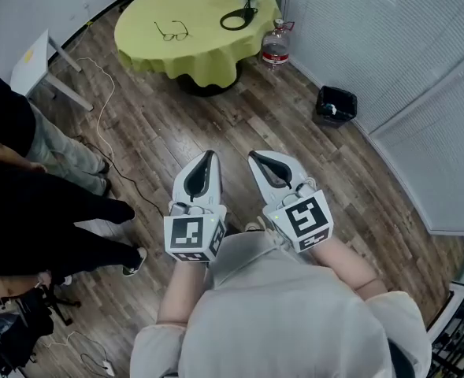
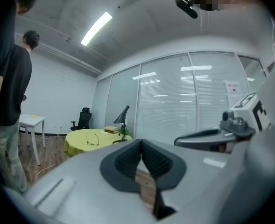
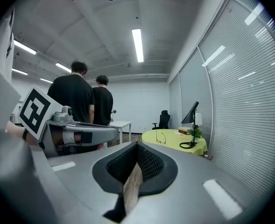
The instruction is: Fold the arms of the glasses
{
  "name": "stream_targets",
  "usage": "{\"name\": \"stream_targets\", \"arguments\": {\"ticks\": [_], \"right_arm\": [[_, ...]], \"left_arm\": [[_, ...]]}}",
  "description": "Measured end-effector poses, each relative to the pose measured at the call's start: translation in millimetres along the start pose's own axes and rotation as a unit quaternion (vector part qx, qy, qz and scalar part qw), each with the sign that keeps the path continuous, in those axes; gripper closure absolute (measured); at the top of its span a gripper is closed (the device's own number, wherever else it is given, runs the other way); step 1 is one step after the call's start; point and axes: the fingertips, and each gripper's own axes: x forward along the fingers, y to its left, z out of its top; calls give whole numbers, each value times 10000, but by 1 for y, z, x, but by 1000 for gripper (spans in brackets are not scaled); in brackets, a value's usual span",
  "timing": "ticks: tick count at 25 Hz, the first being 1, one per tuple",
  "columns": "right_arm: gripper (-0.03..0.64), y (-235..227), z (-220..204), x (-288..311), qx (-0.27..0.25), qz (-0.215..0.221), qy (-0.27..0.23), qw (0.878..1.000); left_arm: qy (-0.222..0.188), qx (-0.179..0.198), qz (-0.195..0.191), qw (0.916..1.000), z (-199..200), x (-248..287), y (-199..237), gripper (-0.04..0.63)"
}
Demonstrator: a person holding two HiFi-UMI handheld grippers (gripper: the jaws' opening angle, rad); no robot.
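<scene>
Wood floor (image 1: 216,124) runs up to a wall of blinds (image 1: 373,38). At far left stand people (image 1: 27,203) in dark clothes, with a white table (image 1: 35,57) beyond them. Next comes a round table (image 1: 145,34) under a yellow-green cloth, well apart from both grippers. The glasses (image 1: 172,31) lie on its near side, arms seemingly spread. A black lamp (image 1: 239,18) stands toward the table's right edge. A bottle (image 1: 276,46) sits on the floor just beside the table, and a black bin (image 1: 335,105) stands further right.

Near the person's chest, the left gripper (image 1: 208,157) is clenched, tips touching, nothing between them. The right gripper (image 1: 255,157) beside it is likewise clenched and empty. Both point toward the table.
</scene>
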Motion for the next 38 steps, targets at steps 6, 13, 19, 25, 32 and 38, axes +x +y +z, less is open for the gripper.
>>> {"name": "stream_targets", "arguments": {"ticks": [6,13,19,25,32,38], "right_arm": [[618,-12,-1,11,205,-96,-96,9997],[617,-22,-9,39,302,-134,79,9994],[617,-20,-15,100,424,-128,296,9986],[617,-2,0,200,325,-5,520,9981],[617,9,44,333,385,-258,587,9972],[617,20,63,436,512,-458,598,9958]], "left_arm": [[67,5,7,10000,-3,11,7,589],[168,-97,-172,9997,-9,32,28,589],[204,64,-249,9995,-13,56,80,589],[237,-238,-295,9990,-5,96,177,589],[160,-326,-433,9984,31,149,315,589],[169,-296,-519,9981,40,185,418,589]]}}
